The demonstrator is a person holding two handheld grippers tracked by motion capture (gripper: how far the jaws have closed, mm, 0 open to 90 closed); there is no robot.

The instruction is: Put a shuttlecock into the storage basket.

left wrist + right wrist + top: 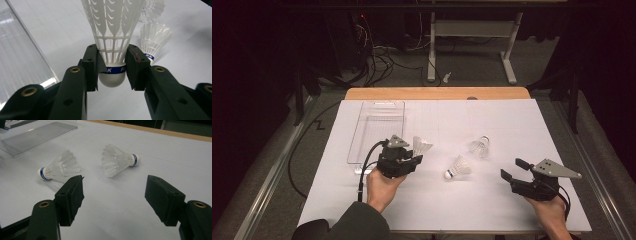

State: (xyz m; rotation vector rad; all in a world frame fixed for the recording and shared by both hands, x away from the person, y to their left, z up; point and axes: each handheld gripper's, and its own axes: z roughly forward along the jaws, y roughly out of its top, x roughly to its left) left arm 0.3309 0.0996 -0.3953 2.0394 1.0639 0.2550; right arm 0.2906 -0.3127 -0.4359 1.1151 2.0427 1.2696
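Shuttlecock number one [112, 42] was up off the table, clamped at its cork base between the pads of the left gripper [404, 159], feathers pointing away from the hand. It sat just beside the near right corner of the clear plastic tray [362, 131], which looked empty as far as the high view showed, so by my reading nothing had been delivered yet. Two more shuttlecocks lay on their sides on the white mat: one [459, 166] near the middle, another [480, 146] a little farther back and to the right, close together but apart. The right gripper [513, 169] hovered low at the mat's right side, jaws spread wide with nothing between them, aimed towards that pair. One in hand, two waiting: the job looked barely begun.
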